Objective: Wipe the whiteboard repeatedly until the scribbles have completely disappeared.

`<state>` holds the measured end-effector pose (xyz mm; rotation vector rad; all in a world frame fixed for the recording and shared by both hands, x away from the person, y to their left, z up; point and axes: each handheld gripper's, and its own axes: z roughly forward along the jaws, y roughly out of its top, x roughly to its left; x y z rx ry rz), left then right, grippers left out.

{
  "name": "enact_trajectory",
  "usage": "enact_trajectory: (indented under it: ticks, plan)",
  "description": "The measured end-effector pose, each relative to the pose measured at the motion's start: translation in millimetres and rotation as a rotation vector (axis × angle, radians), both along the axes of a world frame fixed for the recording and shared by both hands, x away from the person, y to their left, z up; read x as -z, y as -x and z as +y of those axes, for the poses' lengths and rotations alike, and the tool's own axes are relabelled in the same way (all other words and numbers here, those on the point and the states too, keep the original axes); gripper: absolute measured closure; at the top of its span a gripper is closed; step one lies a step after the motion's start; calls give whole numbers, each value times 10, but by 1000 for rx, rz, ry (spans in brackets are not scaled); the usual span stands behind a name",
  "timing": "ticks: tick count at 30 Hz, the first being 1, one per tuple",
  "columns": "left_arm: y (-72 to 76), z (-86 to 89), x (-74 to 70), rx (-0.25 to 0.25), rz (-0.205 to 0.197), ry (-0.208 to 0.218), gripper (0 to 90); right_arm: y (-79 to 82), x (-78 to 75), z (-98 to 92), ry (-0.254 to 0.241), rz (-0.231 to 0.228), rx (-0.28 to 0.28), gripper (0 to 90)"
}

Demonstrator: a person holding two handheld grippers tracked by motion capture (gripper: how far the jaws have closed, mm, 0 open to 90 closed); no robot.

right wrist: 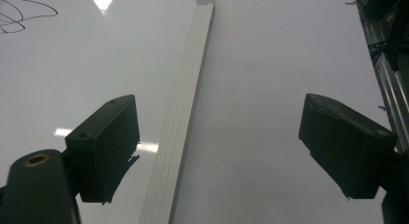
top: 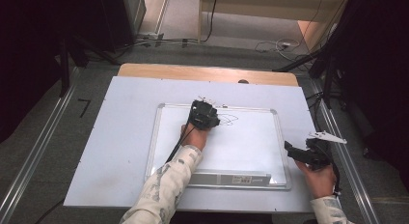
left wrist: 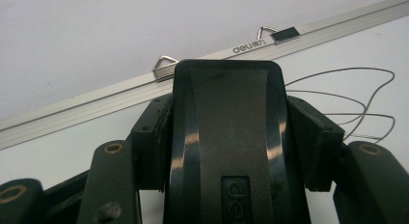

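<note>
On surface: one whiteboard [top: 251, 151], one black eraser [left wrist: 226, 132] clamped in left gripper [top: 205, 115] fingers beside looping pen lines [left wrist: 357, 108]. Right gripper [top: 301, 154] fingers apart, empty, over board's edge.

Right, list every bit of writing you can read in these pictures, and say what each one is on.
"deli", followed by small characters too fine to read: on the top rail of the whiteboard, left gripper view.
"del", cut off by the picture's bottom edge: raised on the black eraser clamped in the left gripper.
Sticker on the whiteboard's bottom rail, high view: too small to read.
Pen lines on the whiteboard: loops, no words.
</note>
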<state>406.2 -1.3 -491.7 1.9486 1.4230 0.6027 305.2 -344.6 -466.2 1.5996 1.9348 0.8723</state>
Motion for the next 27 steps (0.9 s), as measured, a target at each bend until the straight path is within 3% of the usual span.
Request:
enact_trajectory:
  ticks: [27]
  plan:
    - [-5,-307,-7,47,8,-5,412,0,-1,-2,-5,0,-4,130]
